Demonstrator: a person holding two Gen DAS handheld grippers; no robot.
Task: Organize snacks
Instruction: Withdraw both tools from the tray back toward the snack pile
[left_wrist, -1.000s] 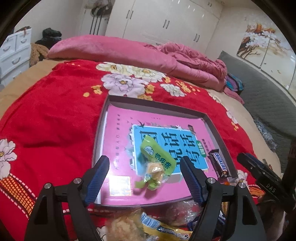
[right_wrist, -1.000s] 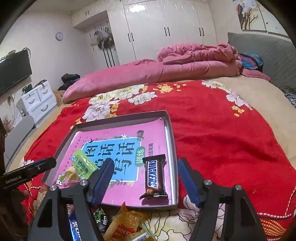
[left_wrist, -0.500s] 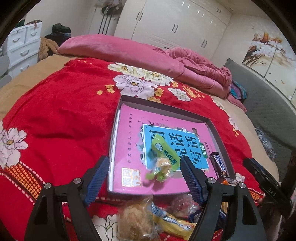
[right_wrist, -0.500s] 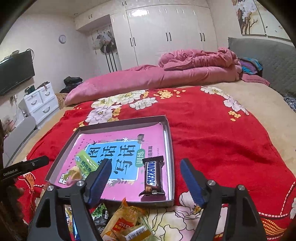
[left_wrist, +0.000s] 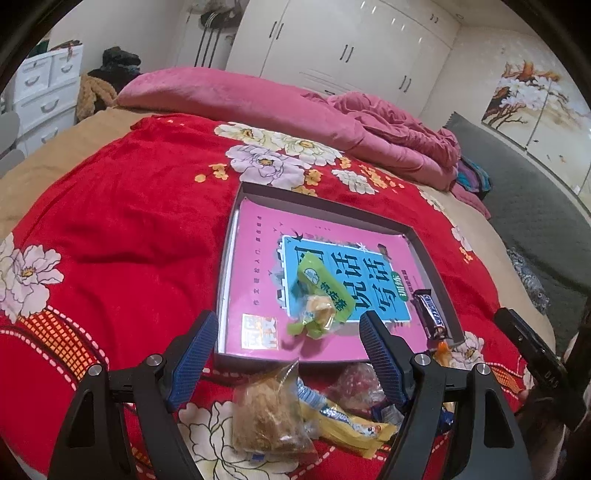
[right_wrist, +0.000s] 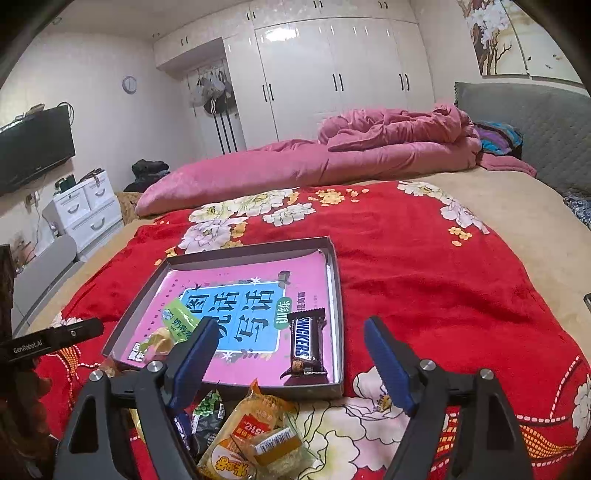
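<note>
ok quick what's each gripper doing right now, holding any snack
Left gripper: open, holding nothing.
Right gripper: open, holding nothing.

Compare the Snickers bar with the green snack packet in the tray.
The Snickers bar is dark brown and opaque; the green snack packet is bright green, with a clear part showing a pale piece inside. The Snickers bar lies by the tray's right wall; the green snack packet sits further left. Both rest on the pink book.

A bed with a red flowered blanket (right_wrist: 424, 266) is seen ahead, and a pink duvet (right_wrist: 332, 162) is piled behind it. White wardrobes (right_wrist: 332, 74) are placed along the far wall. A television (right_wrist: 35, 147) is mounted at the left, above white drawers (right_wrist: 88, 206).
</note>
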